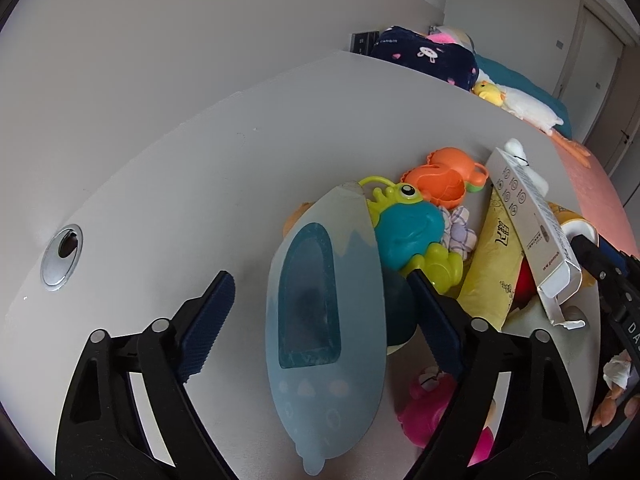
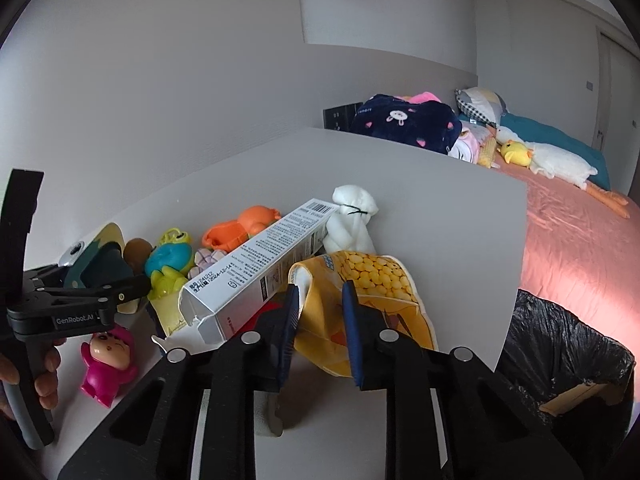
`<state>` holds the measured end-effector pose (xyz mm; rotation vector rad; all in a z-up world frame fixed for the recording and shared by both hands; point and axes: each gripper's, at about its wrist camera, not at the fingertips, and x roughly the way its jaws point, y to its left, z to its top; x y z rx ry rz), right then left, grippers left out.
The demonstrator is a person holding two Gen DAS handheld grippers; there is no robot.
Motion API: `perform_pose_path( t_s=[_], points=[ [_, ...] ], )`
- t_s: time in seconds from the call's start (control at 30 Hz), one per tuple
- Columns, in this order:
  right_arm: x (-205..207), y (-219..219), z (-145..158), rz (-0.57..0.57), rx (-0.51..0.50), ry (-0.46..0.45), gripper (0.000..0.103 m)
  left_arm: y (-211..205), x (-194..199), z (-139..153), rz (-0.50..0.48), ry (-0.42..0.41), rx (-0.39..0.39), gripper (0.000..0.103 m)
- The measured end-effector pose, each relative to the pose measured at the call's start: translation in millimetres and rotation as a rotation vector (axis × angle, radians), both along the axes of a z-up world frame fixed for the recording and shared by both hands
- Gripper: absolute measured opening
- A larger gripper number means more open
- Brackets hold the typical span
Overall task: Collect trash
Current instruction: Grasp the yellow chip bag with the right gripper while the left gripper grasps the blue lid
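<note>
A grey table (image 2: pixel 440 232) beside a bed (image 2: pixel 580 240) carries mixed toys and trash, with a black-lined bin (image 2: pixel 560 356) at lower right of the right wrist view. The yellow corn snack bag (image 2: pixel 372 280), at centre of that view, appears light, soft and crinkly, best pinched at its loose near edge. The right tongs (image 2: pixel 320 320) stand partly open astride that edge; the left tongs (image 1: pixel 324 284) are spread wide around a pale blue card (image 1: pixel 324 320), apparently not clamping it.

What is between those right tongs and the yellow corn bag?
Nothing visible. The right tongs are open with the corn bag between their fingers. The white box lies just beside it, left.
</note>
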<state>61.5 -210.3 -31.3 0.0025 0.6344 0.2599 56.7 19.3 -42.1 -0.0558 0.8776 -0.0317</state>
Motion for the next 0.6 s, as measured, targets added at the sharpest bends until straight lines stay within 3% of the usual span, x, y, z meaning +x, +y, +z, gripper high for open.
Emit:
perform_pose_path(
  t_s=[0.07,0.1,0.6],
  points=[
    [-2,-4,4,0.003,0.026,-0.012,0.019,0,-1,0,-0.015,-0.005,-0.029,0.068],
    [-3,-8,5,0.004,0.042,-0.016,0.018,0,-1,1,-0.008,-0.007,-0.026,0.067],
    [-26,-21,32,0.007,0.1,-0.077,0.018,3,-16,36,0.025,-0.106,-0.037,0.064]
  ],
)
